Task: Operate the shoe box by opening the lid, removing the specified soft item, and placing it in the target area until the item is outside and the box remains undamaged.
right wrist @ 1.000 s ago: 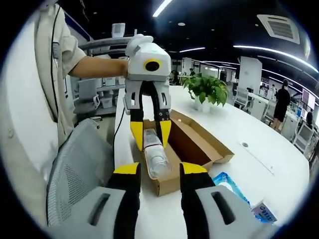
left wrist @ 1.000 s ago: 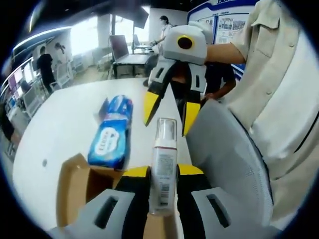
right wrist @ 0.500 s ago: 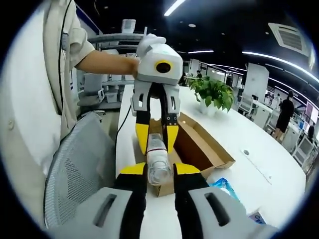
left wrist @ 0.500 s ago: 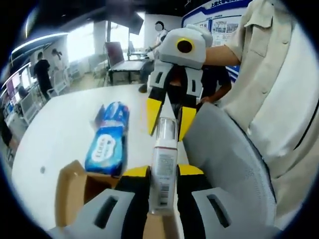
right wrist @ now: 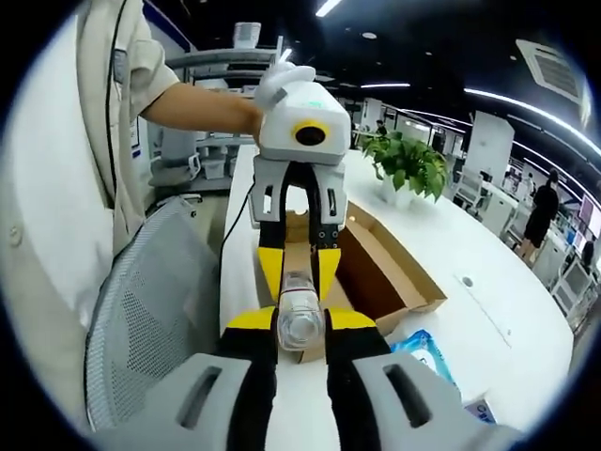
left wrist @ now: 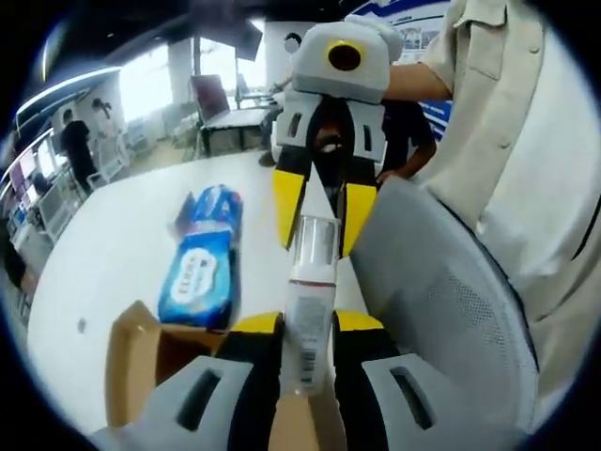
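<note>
A white bottle with a clear cap (left wrist: pixel 310 310) is held in the air between both grippers. My left gripper (left wrist: pixel 308 324) is shut on its lower body. My right gripper (left wrist: pixel 319 240) comes in from the top of the left gripper view, its yellow jaws flanking the cap. In the right gripper view my right gripper (right wrist: pixel 300 321) is shut on the bottle's cap end (right wrist: pixel 300 329), and the left gripper (right wrist: pixel 299 282) faces it. The open cardboard shoe box (right wrist: pixel 385 272) lies on the white table behind, one corner (left wrist: pixel 131 348) below the left gripper. A blue soft tissue pack (left wrist: pixel 202 263) lies on the table beside the box.
A grey mesh chair back (left wrist: pixel 441 310) stands close beside the grippers, also seen at the left of the right gripper view (right wrist: pixel 150 301). A potted plant (right wrist: pixel 408 164) sits on the white table (right wrist: pixel 488 291) beyond the box. The person's beige shirt (left wrist: pixel 526 141) is alongside.
The right gripper has come in toward the bottle, and its jaws, open a second ago, have shut on the cap. The left gripper keeps its hold on the bottle.
</note>
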A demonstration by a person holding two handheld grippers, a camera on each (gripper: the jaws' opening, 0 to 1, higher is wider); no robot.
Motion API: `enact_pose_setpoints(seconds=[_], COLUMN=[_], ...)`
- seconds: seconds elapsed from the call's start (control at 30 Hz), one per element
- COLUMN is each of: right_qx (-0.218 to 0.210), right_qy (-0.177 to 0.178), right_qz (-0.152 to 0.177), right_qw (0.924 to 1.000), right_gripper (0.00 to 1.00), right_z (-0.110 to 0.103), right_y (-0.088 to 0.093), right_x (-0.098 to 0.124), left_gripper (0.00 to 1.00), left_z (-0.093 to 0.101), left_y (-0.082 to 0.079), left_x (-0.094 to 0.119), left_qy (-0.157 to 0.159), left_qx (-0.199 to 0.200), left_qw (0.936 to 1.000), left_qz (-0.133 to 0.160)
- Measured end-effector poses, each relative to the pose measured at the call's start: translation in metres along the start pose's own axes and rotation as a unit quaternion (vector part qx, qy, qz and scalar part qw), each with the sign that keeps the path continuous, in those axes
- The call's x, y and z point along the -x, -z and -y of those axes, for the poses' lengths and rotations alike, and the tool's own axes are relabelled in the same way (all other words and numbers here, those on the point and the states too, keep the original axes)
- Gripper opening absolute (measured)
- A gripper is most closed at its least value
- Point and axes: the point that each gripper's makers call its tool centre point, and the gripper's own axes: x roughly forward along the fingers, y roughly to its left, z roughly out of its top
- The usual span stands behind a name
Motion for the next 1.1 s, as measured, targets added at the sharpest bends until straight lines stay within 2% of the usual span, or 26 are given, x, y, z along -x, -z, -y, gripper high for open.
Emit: enact_pose_setpoints(seconds=[0.23,0.5,0.87,1.1], right_qx=[-0.013,-0.006,0.007,0.016], right_qy=[-0.004,-0.009,-0.011,-0.009], right_qz=[-0.024,-0.04,-0.05,-0.06], right_qw=[0.9996,0.9991,0.9987,0.998], right_gripper=[0.15,0.15,0.15,0.15], right_z=[0.003,0.005,0.017,0.031], right_y=[-0.001,0.0,-0.002,-0.004], right_x=[0.002,0.003,0.008,0.013], left_gripper=[0.18,0.19,0.29,0.37], left_z=[-0.001,-0.004,-0.022,-0.032], left_y=[0.0,0.0,0.002,0.012], left_x=[-0.003,-0.003,0.014,0.028], left_qy=[-0.003,-0.011,-0.064,-0.099], left_qx=[-0.003,-0.001,0.025,0.058], left_qw=[1.0,0.9999,0.997,0.9923], left_qz=[0.004,0.009,0.035,0.046])
